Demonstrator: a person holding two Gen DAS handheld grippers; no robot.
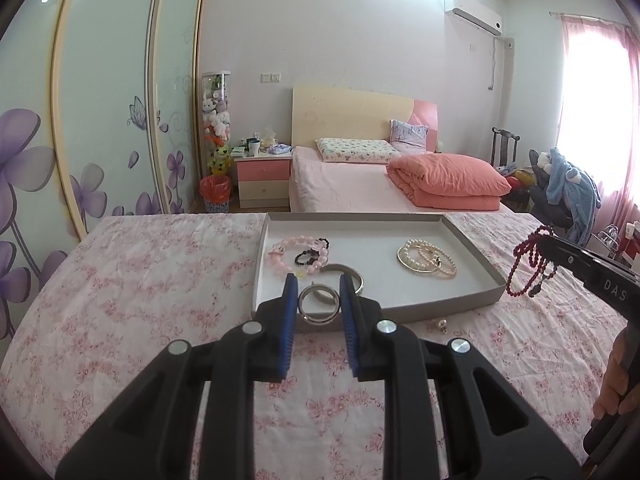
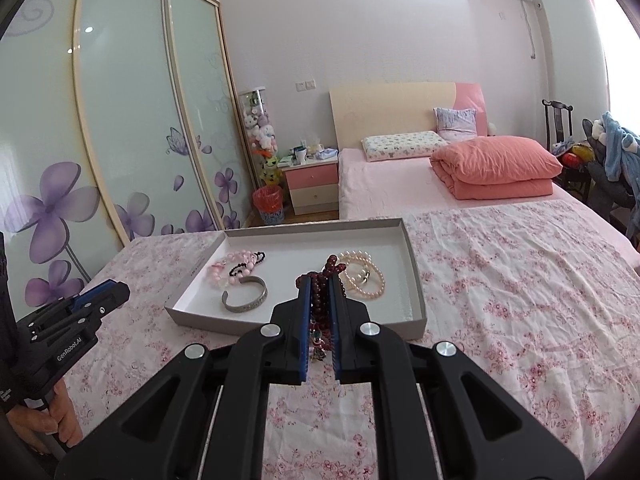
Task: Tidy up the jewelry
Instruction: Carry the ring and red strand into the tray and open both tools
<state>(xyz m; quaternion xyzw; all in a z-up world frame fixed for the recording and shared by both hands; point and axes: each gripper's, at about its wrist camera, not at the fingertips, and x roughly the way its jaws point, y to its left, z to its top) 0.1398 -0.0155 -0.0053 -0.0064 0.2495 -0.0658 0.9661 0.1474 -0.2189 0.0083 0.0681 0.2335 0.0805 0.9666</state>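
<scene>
Right wrist view: red beads point(image 2: 320, 300) clamped between the right gripper point(image 2: 320, 284) pads, strand hanging in loops above and below the pinch.
Beads, place: held in the air over the near edge of the tray point(image 2: 414, 280), toward its near right corner; not yet inside.
Beads, long axis: roughly vertical, drooping along the fingers; loose loops, so no firm pointing direction.
Key relation: tray floor lies ahead of and below the beads; pearls point(image 2: 362, 274) just beyond the tips, cuff point(image 2: 246, 300) to the left by the near edge.
Ring point(image 1: 318, 304): gripped across its width by the left gripper point(image 1: 318, 292), hoop facing the camera, at the tray's near edge toward the left corner.
Nearer hand: right for the pearl side, left for the cuff side.
Pink beads point(image 1: 296, 256): far left part of the tray.
Stud point(image 1: 440, 325): on the cloth point(image 1: 140, 280), just outside the near edge.
Judgement: likely next, forward and down, then release; risk of loops snagging the wall.
</scene>
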